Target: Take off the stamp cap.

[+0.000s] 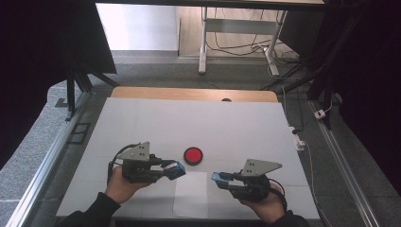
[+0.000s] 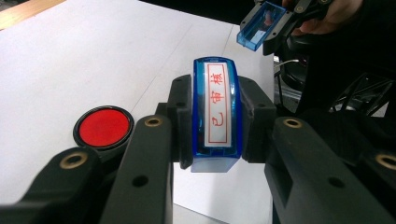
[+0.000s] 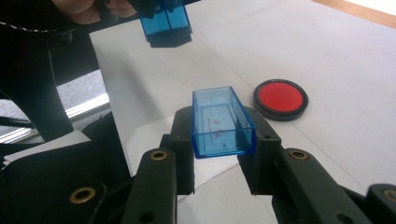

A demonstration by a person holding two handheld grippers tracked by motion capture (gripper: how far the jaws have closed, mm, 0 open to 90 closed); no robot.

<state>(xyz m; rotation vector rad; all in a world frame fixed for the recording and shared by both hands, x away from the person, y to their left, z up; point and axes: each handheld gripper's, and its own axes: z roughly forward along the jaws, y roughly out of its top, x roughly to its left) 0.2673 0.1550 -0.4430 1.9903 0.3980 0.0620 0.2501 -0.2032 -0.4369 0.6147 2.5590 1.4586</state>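
Black jaws of the left gripper (image 2: 216,123) are rising from the bottom of the left gripper view and are pressing on both sides of a blue stamp (image 2: 216,112), gripping it firmly. On the stamp's top face a white label with red characters inside a red frame is showing. In the high view the left gripper (image 1: 176,169) is sitting at the near left of the table, held in the person's left hand (image 1: 122,187), and is pointing right with the stamp at its tip.

At the near right, the right gripper (image 1: 218,178) is pointing left, held by the right hand (image 1: 266,205). In the right gripper view its jaws are clamping a clear blue cap (image 3: 222,122) between them, with the cap's hollow side facing up and faint red marks showing on its inner floor. The two blue pieces are facing each other across a gap, near but apart, above a white sheet of paper (image 1: 190,194) lying at the near middle of the table.

Just beyond the gap, toward the far side, a round red ink pad (image 1: 193,155) in a black rim is lying on the white table cover (image 1: 198,118), close to the left gripper's tip and untouched by either gripper. A strip of wooden table edge (image 1: 194,94) is showing at the far side.
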